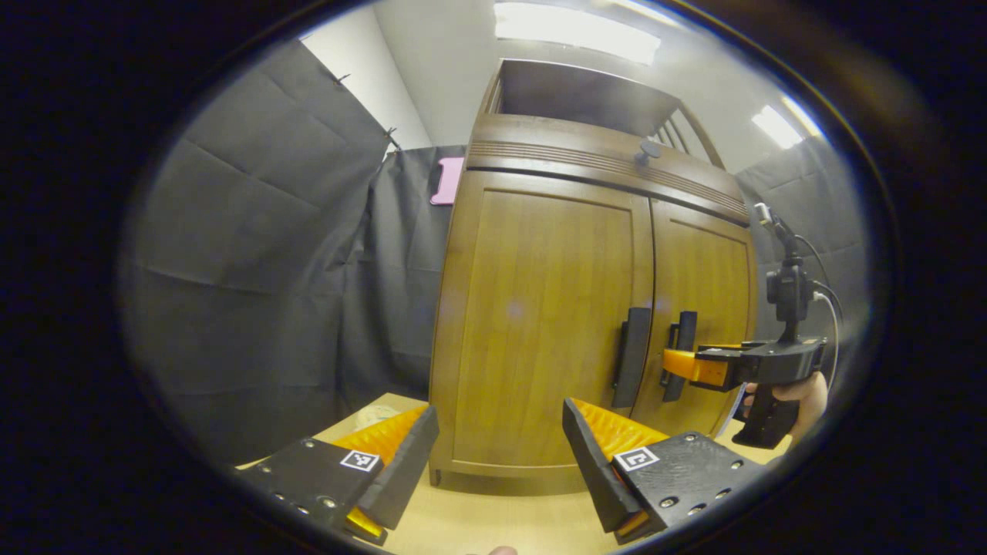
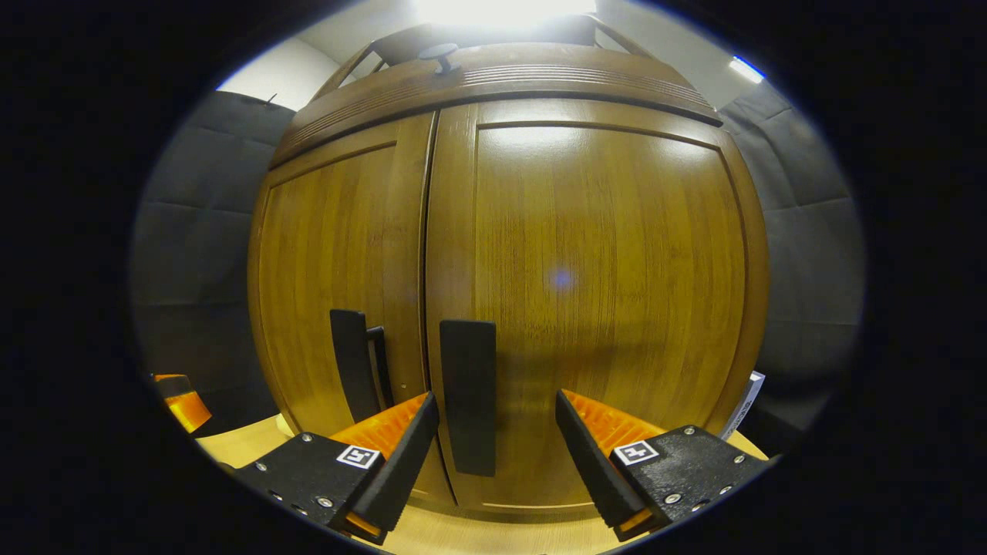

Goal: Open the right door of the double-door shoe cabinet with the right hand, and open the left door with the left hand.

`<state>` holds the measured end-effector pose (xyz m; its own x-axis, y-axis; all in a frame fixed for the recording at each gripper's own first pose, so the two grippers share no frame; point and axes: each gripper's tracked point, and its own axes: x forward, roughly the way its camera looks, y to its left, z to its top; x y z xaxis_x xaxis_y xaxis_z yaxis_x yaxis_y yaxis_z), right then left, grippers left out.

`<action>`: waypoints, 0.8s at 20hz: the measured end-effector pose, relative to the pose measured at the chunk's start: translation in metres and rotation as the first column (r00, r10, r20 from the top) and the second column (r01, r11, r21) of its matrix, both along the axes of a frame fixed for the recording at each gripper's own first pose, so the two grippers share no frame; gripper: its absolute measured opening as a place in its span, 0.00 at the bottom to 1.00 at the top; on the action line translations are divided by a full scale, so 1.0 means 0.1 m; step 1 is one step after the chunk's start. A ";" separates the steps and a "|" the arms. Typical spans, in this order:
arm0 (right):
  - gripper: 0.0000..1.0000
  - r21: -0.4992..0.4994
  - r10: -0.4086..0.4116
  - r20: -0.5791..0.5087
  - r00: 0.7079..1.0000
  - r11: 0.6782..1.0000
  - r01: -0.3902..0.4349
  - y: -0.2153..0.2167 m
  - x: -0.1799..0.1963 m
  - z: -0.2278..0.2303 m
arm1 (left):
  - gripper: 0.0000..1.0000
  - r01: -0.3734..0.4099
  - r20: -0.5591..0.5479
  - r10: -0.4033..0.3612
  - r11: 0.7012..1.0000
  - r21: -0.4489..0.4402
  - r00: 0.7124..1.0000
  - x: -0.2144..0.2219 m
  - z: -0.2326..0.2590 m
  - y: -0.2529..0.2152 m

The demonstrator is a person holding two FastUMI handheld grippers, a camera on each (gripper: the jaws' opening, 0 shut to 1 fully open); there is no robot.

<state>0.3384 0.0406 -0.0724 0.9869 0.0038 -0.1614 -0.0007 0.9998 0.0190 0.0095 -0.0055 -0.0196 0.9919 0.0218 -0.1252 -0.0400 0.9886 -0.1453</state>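
A brown wooden double-door shoe cabinet (image 1: 540,308) stands on a light wooden surface, both doors closed. The left door (image 1: 551,324) carries a dark vertical handle (image 1: 632,356), and so does the right door (image 2: 601,293), whose handle (image 2: 468,397) stands between the fingers of my right gripper (image 2: 496,412). That gripper is open, and I cannot tell whether a finger touches the handle. In the left gripper view the right gripper (image 1: 678,364), held by a hand (image 1: 806,397), sits at the right door's handle (image 1: 682,354). My left gripper (image 1: 500,420) is open, well short of the left door.
Black cloth walls (image 1: 254,270) close in on both sides of the cabinet. A dark knob (image 1: 650,149) sits on the cabinet top below an open shelf. A pale round object (image 1: 374,416) lies at the cabinet's left foot, and a white box (image 2: 744,405) stands by its right side.
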 end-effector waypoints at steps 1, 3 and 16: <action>0.90 0.002 0.004 -0.003 1.000 1.000 -0.004 0.02 0.03 -0.02 | 0.95 0.003 0.000 -0.003 1.000 -0.003 1.000 0.00 0.00 -0.01; 0.78 0.018 0.032 -0.008 0.999 0.999 -0.032 0.11 0.10 -0.04 | 0.94 0.024 -0.005 -0.024 0.999 -0.022 1.000 0.01 -0.01 -0.06; 0.20 0.035 0.079 0.010 0.997 0.996 -0.080 0.19 -0.03 -0.10 | 0.94 0.022 -0.077 -0.027 0.998 -0.065 0.997 -0.12 -0.05 -0.13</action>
